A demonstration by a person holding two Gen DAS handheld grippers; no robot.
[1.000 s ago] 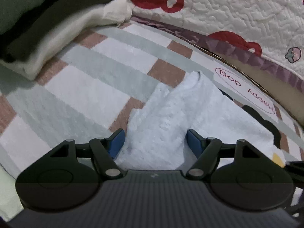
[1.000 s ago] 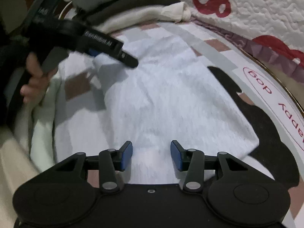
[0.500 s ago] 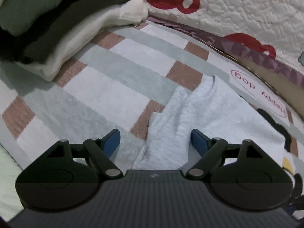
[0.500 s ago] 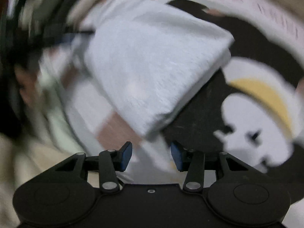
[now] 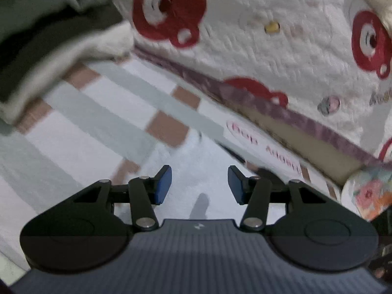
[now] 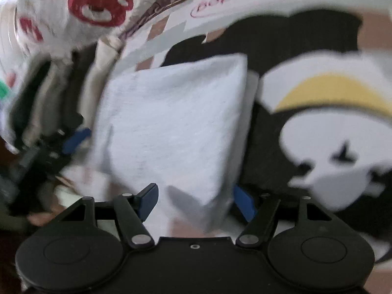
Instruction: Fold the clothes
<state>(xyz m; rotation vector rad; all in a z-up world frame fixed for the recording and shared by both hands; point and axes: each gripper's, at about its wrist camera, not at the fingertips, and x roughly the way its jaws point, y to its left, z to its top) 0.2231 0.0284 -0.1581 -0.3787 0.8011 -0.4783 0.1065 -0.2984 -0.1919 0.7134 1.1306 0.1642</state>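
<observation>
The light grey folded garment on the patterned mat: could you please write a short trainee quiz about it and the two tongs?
1. True or false: the right tongs are shut on the light grey folded garment.
2. Which lies beside the garment in the right wrist view? A) stack of folded clothes B) a shoe C) a book
3. Fill in: the left tongs hang ____ over the garment.

Key: 1 false, they are open around a corner; 2 A; 3 open.
</observation>
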